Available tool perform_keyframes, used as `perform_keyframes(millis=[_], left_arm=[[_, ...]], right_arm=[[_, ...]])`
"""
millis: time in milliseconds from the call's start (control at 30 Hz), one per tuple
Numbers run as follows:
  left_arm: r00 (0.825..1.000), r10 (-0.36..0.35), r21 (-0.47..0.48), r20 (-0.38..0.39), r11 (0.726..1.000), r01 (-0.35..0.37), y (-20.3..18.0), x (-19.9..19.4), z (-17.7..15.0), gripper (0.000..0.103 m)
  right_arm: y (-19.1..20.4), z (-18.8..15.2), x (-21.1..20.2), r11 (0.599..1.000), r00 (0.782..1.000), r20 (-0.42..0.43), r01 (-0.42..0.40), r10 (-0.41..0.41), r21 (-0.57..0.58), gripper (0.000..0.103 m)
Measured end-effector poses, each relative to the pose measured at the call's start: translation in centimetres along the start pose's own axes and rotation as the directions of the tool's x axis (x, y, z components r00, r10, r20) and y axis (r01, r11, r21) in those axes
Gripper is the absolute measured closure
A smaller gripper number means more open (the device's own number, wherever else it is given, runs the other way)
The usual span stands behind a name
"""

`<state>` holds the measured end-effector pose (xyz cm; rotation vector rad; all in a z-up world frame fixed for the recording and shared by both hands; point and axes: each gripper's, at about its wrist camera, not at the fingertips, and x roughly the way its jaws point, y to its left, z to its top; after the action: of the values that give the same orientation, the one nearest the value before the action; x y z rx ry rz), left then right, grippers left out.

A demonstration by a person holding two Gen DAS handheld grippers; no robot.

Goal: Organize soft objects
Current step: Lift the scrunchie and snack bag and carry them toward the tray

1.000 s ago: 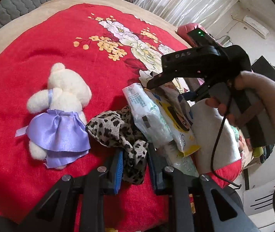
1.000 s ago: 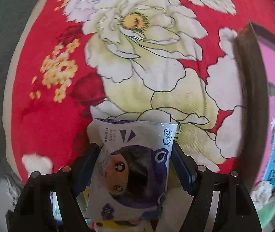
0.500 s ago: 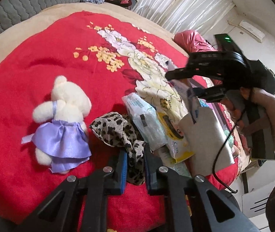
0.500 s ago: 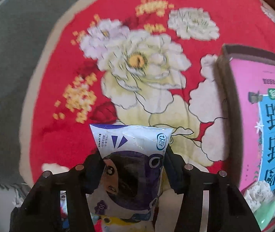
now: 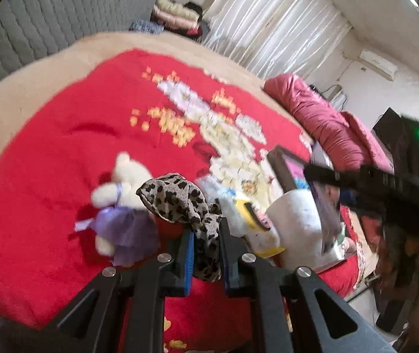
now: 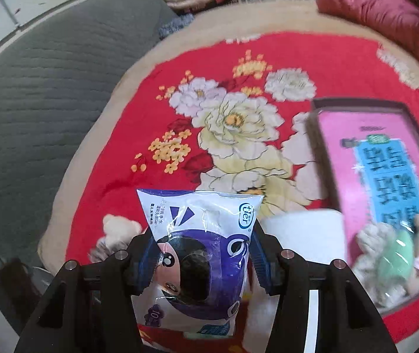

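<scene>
My left gripper (image 5: 206, 244) is shut on a leopard-print cloth (image 5: 177, 197), which hangs bunched between the blue pads just above the red blanket. A white teddy bear in a purple dress (image 5: 124, 182) lies just left of it. My right gripper (image 6: 200, 247) is shut on a white and purple wipes pack (image 6: 203, 264) with a cartoon face, held up over the bed. The bear (image 6: 118, 229) shows below and to the left of that pack. In the left wrist view the right gripper is a black blur at the right edge.
A red floral blanket (image 6: 209, 135) covers the bed. A pink box holding plush toys (image 6: 386, 161) lies at the right. Several packs (image 5: 256, 229) and a white bundle (image 5: 294, 220) lie beside the cloth. A grey quilted headboard (image 6: 32, 88) and a crimson quilt (image 5: 327, 117) border the bed.
The left jaws closed on the leopard cloth and raised it off the blanket. The right jaws squeezed the wipes pack and carried it upward, so more of the bed shows.
</scene>
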<state>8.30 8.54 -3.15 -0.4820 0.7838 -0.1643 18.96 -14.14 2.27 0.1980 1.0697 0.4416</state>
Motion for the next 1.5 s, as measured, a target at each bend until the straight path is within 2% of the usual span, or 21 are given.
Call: perform_keyframes(millis=[133,267,600,733,1000,1500], left_arm=[[1.000,0.013,0.042,0.024,0.999,-0.015,-1.4,-1.0,-0.2,0.088],[0.997,0.035,0.097,0.067,0.994,-0.042,-3.3,-2.0,-0.5,0.088],[0.994,0.076,0.204,0.081,0.975,-0.091,-7.5,-3.2,-2.3,0.088],[0.991,0.092,0.213,0.098,0.971,-0.111,-8.1,-3.7,-2.5,0.088],[0.993,0.077,0.254,0.092,0.962,-0.098,-9.8,-4.2,-2.9,0.088],[0.994,0.083,0.315,0.076,0.943,-0.103,-14.5,-4.4,-3.0,0.088]], right_arm=[[0.6,-2.9,-2.6,0.997,0.995,0.091,0.055,-0.050,-0.052,0.046],[0.6,-5.6,-3.8,0.991,0.989,0.128,0.086,-0.073,-0.106,0.046],[-0.8,-9.5,-5.7,0.992,0.978,0.191,0.098,-0.081,-0.081,0.046],[-1.9,-10.2,-6.3,0.994,0.976,0.206,0.091,-0.077,-0.058,0.046],[-4.2,-10.4,-8.4,0.996,0.959,0.271,0.084,-0.085,0.014,0.046],[-6.6,-11.1,-11.5,0.990,0.906,0.399,0.124,-0.138,0.061,0.046]])
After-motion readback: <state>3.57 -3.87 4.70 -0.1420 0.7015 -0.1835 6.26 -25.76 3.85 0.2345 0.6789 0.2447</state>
